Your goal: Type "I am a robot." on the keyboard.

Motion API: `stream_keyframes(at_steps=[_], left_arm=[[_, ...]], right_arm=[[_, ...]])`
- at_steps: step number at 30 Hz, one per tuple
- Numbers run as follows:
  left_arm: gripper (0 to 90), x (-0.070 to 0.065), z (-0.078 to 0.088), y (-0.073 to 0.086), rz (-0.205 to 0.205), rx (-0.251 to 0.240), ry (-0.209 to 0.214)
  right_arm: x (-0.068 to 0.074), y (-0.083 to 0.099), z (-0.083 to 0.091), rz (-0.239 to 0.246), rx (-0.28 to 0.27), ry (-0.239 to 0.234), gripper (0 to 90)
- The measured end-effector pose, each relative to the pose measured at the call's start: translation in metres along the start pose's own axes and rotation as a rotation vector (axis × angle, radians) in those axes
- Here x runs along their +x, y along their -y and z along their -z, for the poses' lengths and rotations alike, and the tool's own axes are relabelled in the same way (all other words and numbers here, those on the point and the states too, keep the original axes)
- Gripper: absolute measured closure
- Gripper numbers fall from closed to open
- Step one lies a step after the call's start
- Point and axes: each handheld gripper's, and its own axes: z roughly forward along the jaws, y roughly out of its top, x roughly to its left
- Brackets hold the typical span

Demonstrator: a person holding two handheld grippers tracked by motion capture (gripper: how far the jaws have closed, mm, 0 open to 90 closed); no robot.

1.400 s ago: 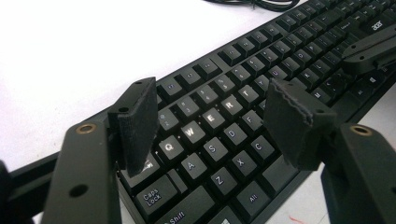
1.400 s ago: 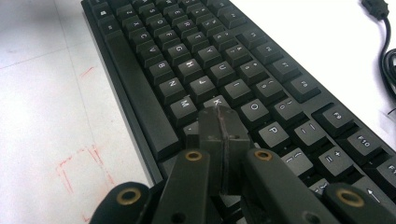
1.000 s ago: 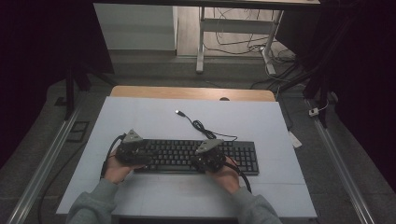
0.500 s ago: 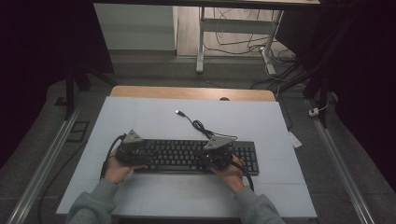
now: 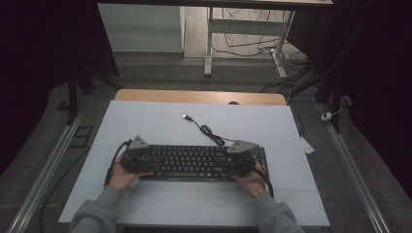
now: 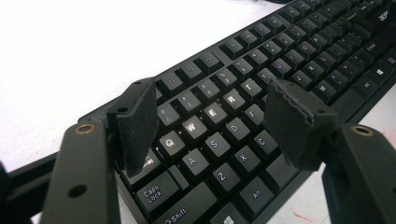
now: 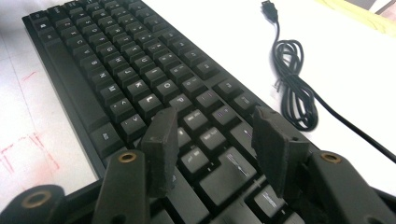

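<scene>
over the keyboard (image 5: pixel 194 161), right tongs (image 5: pixel 239 162) just opened.

Keyboard (image 5: pixel 194 162) is the landmark, lying across the near half of the white table (image 5: pixel 145 121). Beyond it, left side: bare surface, free passage. Beyond it, right of centre: its coiled cable (image 5: pixel 210 131) w/ USB plug (image 5: pixel 185 116) lies in the way. Near side: open strip betw. keyboard and table edge, only the person's forearms there. Left gripper (image 6: pixel 210 121) and right gripper (image 7: pixel 212 149) sit over the keyboard's ends, jaws apart above keys.
</scene>
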Motion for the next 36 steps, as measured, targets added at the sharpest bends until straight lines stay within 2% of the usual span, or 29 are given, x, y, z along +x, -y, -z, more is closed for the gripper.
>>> stream_keyframes(at_steps=[10, 17, 23, 26, 30, 36], left_arm=[[34.3, -0.002, -0.001, 0.002, -0.004, 0.009, 0.009], [33.9, -0.004, 0.005, 0.007, 0.003, 0.009, 0.009], [33.4, -0.002, 0.015, 0.019, 0.016, 0.009, -0.005], [32.6, -0.001, 0.021, 0.027, 0.030, 0.009, -0.015], [31.3, -0.001, 0.030, 0.038, 0.033, 0.007, -0.023], [29.9, -0.003, 0.039, 0.049, 0.051, -0.006, -0.001]], right_arm=[[-0.007, 0.010, 0.014, -0.021, -0.008, 0.019, 47.3], [-0.013, 0.021, 0.031, -0.032, -0.020, 0.045, 46.8], [-0.021, 0.035, 0.051, -0.054, -0.022, 0.081, 46.0], [-0.024, 0.046, 0.063, -0.057, -0.010, 0.119, 45.7], [-0.028, 0.062, 0.080, -0.082, -0.016, 0.132, 45.2], [-0.034, 0.078, 0.096, -0.087, -0.020, 0.158, 44.6]])
